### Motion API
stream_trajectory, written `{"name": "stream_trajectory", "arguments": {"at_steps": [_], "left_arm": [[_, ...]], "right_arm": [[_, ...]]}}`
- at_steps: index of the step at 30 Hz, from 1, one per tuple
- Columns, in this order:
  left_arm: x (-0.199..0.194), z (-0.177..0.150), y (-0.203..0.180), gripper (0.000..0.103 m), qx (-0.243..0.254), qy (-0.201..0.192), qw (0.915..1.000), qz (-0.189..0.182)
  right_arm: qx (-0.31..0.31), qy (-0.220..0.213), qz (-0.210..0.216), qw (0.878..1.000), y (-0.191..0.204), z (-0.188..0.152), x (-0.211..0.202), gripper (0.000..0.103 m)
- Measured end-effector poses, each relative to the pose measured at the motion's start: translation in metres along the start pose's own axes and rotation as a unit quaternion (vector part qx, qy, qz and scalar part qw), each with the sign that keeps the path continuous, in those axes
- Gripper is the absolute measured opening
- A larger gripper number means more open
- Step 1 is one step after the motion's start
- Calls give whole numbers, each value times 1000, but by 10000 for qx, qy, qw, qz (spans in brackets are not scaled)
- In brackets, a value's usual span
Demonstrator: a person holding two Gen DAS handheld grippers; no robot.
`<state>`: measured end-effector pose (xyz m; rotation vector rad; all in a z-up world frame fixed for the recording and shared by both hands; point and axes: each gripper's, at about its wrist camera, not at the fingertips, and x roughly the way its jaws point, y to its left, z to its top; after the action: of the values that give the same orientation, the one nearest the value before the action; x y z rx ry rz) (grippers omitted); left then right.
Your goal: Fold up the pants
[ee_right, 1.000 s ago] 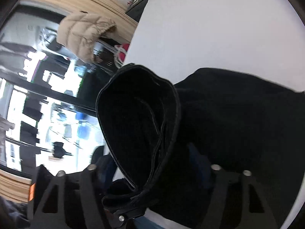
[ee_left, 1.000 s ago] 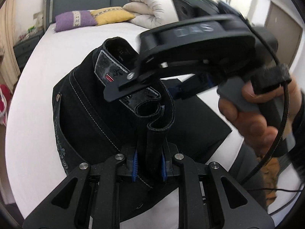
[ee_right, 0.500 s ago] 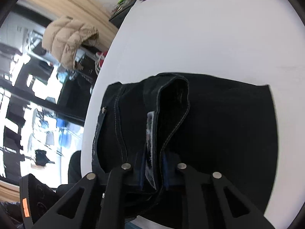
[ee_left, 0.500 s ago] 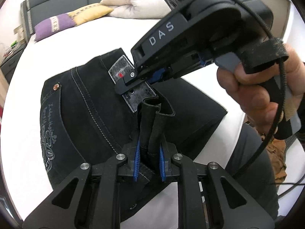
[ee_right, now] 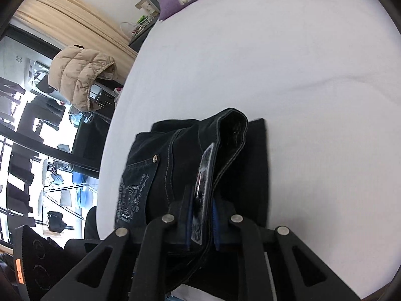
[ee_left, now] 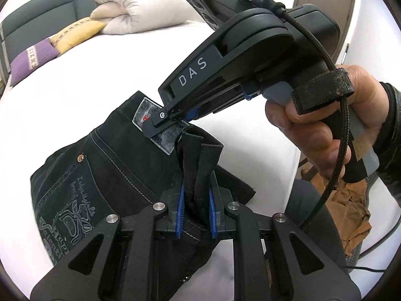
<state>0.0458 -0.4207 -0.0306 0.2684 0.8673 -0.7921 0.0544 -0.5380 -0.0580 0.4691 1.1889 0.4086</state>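
While clamped on the waistband by both the left tongs (ee_left: 195,207) and the right tongs (ee_right: 201,222), hang just above the white bed (ee_right: 288,62), near its close edge: black pants (ee_left: 112,175), already doubled into a short stack. Probably the last fold; left to do: lay the top flat, let go, smooth down.

The pants (ee_left: 105,165) lie on the bed (ee_left: 82,80), near its front edge. The left tongs (ee_left: 195,213) clamp a raised fold of the waistband; the right tongs (ee_left: 173,123) pinch the waistband just behind it, at the label (ee_left: 150,115). Pillows (ee_left: 62,40) and a folded duvet (ee_left: 135,7) sit at the bed's far end, against the headboard (ee_left: 45,12).
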Motion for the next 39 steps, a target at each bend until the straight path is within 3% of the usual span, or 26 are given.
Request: {"name": "stream_trajectory", "arguments": {"at_steps": [8,12,14,16,18,19,22,25,29,31,36,39], "left_arm": [[35,-15,21,17,-118,413,9990,-107],[27,-12,32,25,-238,436,9979,-411],[16,-14,38,25,-391,442,9957,-708],[-2,-19,48,25,-554,329,9938,-907],[-22,-26,66,25,-778,195,9920,-974],[-27,-30,74,25,-924,173,9906,-990],[-36,-44,111,25,-1496,55,9836,-1009],[-38,-50,151,25,-2072,-83,9738,-931],[-29,-37,206,25,-2596,-392,9615,-816],[-20,-31,235,25,-2804,-446,9554,-815],[-1,-38,279,23,-3306,-346,9370,-1073],[-5,-56,273,22,-3300,-306,9381,-1006]], "right_arm": [[446,28,286,9986,-44,-15,31,15],[871,-80,940,9917,-71,-25,34,20],[965,-167,920,9909,-73,-28,26,26],[925,-404,539,9934,-69,-32,8,33],[1002,-616,477,9919,-67,-37,-9,29],[1004,-723,585,9906,-65,-39,-17,18],[669,-802,961,9899,-35,-48,-29,12],[425,-465,1051,9925,-12,-63,-10,11],[1039,-37,683,9922,-39,-76,28,0],[1118,-161,874,9897,-47,-81,30,0],[1165,-297,854,9891,-50,-83,38,0],[1225,-368,833,9883,-50,-88,39,0]]}}
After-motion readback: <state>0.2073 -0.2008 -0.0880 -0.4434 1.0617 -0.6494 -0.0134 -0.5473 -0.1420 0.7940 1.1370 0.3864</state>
